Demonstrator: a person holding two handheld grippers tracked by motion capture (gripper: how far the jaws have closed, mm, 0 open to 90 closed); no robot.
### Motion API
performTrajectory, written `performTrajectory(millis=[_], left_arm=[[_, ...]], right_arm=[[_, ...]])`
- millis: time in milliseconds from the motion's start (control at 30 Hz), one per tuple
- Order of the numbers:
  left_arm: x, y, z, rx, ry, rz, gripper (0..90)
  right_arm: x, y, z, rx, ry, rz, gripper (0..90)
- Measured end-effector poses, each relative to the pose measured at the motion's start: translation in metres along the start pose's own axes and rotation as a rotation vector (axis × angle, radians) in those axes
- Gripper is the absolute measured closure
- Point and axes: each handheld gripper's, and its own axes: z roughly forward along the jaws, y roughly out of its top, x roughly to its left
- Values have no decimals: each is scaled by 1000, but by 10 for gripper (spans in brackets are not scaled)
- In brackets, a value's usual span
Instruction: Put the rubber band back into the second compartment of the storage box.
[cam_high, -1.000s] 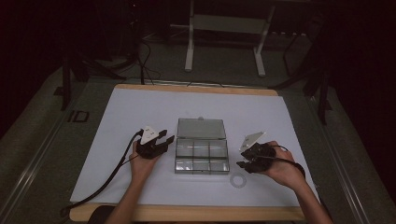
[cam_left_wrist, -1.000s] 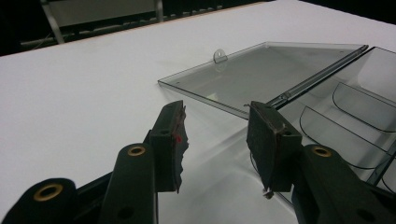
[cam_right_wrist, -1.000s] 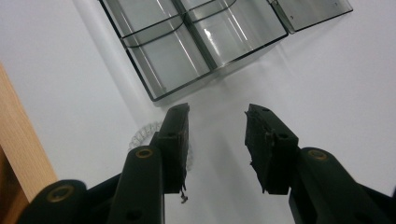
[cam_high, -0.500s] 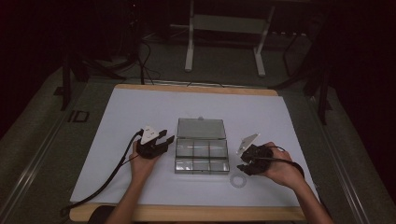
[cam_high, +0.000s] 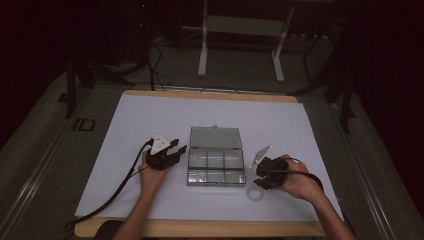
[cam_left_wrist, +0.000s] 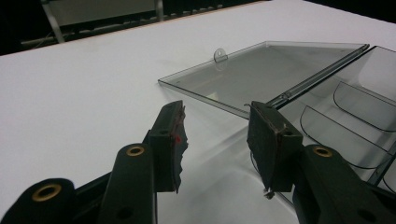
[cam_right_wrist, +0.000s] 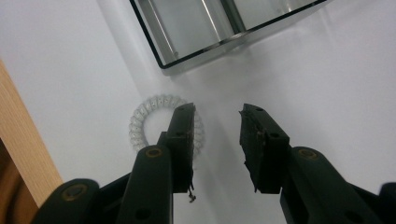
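Spiral hair tie, clear and coiled, lies flat on the white tabletop just under and ahead of my right hand-held gripper, its ring partly behind one jaw. I judge it light, springy and a bit slick, so I would pinch across one side of the coil rather than span it. Both jaws stand released and empty. My left hand-held gripper is also released, beside the open compartment box.
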Motion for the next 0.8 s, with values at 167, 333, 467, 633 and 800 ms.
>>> performTrajectory(millis=[167,333,467,633,800], left_arm=[[0,0,0,1,1,1,566],[0,0,0,2,0,0,566],[0,0,0,3,-1,3,566],[0,0,0,4,-1,3,566],[0,0,1,4,0,6,564]], right_arm=[[-1,0,2,15,8,-1,673],[-1,-1,6,41,15,-14,699],[0,0,9,62,22,-22,709],[-1,2,13,89,28,-38,714],[-1,3,16,115,36,-59,723]])
